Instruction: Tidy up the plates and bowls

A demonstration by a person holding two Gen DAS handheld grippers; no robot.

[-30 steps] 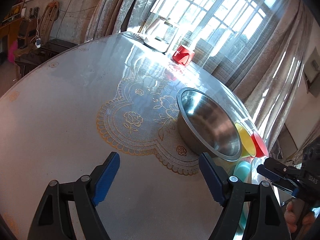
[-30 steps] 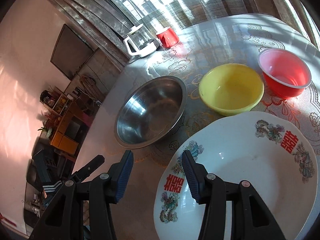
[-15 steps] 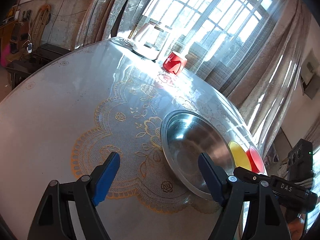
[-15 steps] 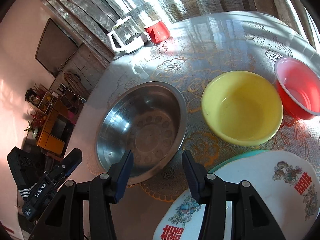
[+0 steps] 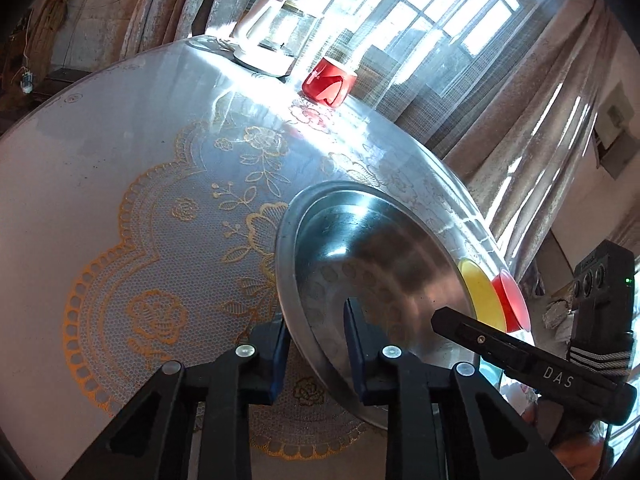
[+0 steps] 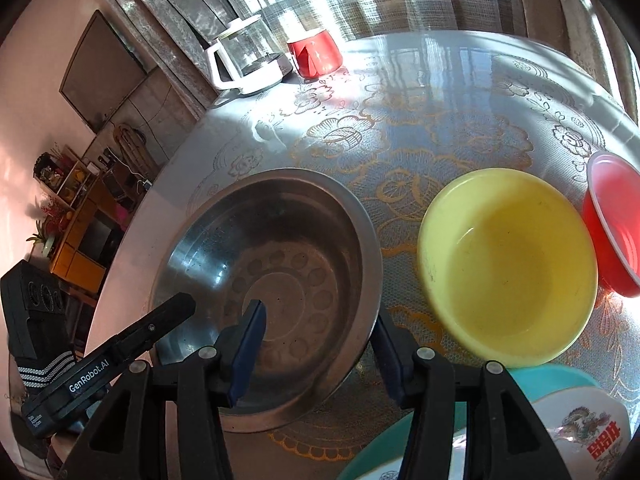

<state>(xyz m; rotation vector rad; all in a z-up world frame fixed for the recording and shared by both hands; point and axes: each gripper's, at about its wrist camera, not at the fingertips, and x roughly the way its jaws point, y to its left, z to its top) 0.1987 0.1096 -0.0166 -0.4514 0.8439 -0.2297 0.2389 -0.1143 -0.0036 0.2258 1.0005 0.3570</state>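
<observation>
On the lace-patterned table (image 6: 440, 128), the shiny round steel bowl (image 6: 280, 264) is sitting at the yellow bowl's (image 6: 508, 276) nine o'clock. Straddling its rim, the left gripper (image 5: 316, 344) has just been closing, one pad inside, one outside; whether they are pressing, I cannot tell. Only the right view is showing the right gripper (image 6: 320, 344) standing apart across the near rim, the translucent red bowl (image 6: 616, 228), the printed plate (image 6: 580, 432); kettle (image 6: 248, 60) and red mug (image 6: 316, 56) are standing at twelve o'clock.

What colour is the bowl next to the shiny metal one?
Yellow bowl, seen best in the right wrist view.
</observation>
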